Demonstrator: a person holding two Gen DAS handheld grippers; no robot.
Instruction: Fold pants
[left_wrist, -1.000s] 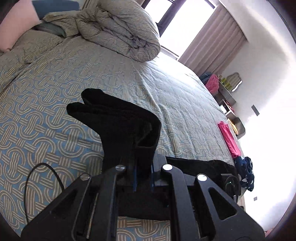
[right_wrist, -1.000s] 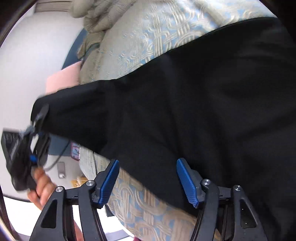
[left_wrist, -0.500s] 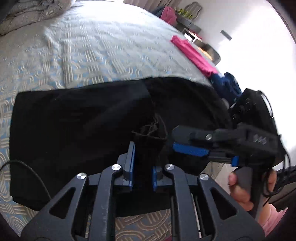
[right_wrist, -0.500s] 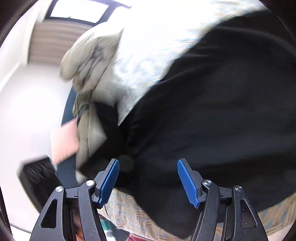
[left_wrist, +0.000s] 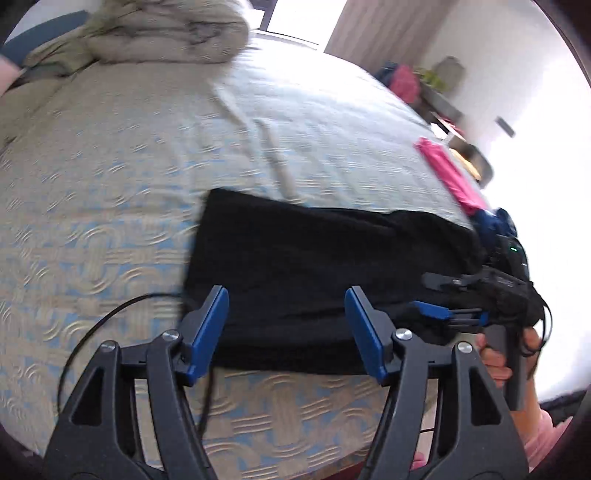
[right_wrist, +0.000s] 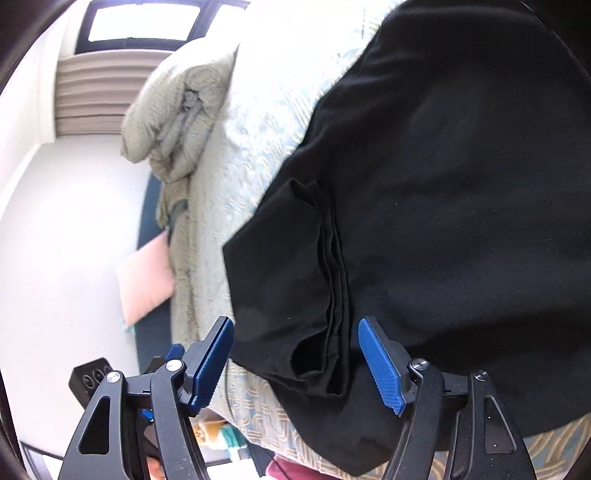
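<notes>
The black pants (left_wrist: 317, 258) lie folded flat on the patterned bedspread (left_wrist: 110, 184) near the bed's front edge. My left gripper (left_wrist: 286, 332) is open and empty, hovering just above the pants' near edge. In the right wrist view the pants (right_wrist: 443, 203) fill the right side, with a stacked fold edge (right_wrist: 332, 277) running between the fingers. My right gripper (right_wrist: 295, 363) is open, its blue pads either side of that fold, holding nothing. It also shows in the left wrist view (left_wrist: 458, 306) at the pants' right end.
A rolled duvet (left_wrist: 166, 29) sits at the head of the bed, and also shows in the right wrist view (right_wrist: 173, 122). A pink garment (left_wrist: 450, 173) and a dark blue one (left_wrist: 495, 225) lie at the bed's right edge. A black cable (left_wrist: 110, 314) trails over the bedspread. A pink pillow (right_wrist: 147, 273) lies by the wall.
My left gripper, shut on the pant legs a second ago, carried them over onto the rest of the pants, then opened and let go. The right gripper stayed open.
</notes>
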